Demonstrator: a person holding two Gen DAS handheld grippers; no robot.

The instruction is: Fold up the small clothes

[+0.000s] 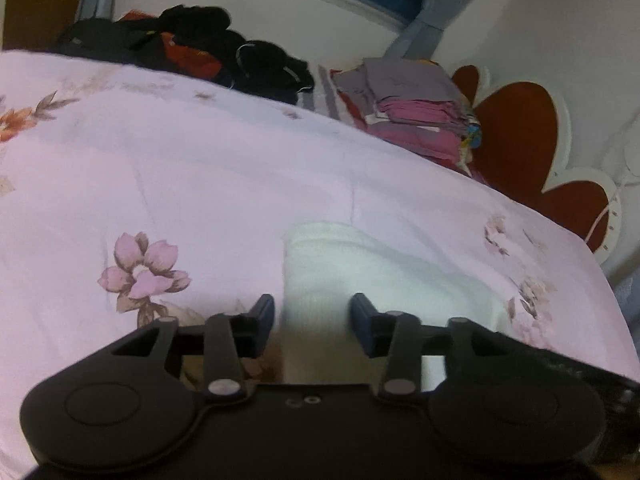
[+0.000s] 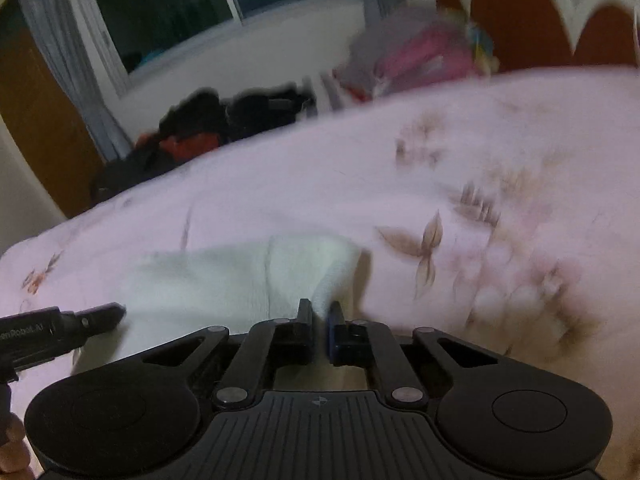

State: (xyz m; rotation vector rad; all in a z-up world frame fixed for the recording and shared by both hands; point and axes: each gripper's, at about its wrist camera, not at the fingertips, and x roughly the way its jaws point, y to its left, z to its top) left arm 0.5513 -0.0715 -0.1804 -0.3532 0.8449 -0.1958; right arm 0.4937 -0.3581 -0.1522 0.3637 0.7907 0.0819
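A small white knitted garment lies on the pink flowered bedspread. My left gripper is open, its two fingers on either side of the garment's near edge, with cloth between them. In the right wrist view the same white garment lies ahead. My right gripper is shut on a pinched-up corner of it, and the cloth rises to the fingers. The left gripper's finger shows at the left of that view, resting on the garment's other end.
A pile of black and red clothes lies at the far side of the bed. A stack of folded grey and pink clothes sits by the red and white headboard. A window and curtains are behind.
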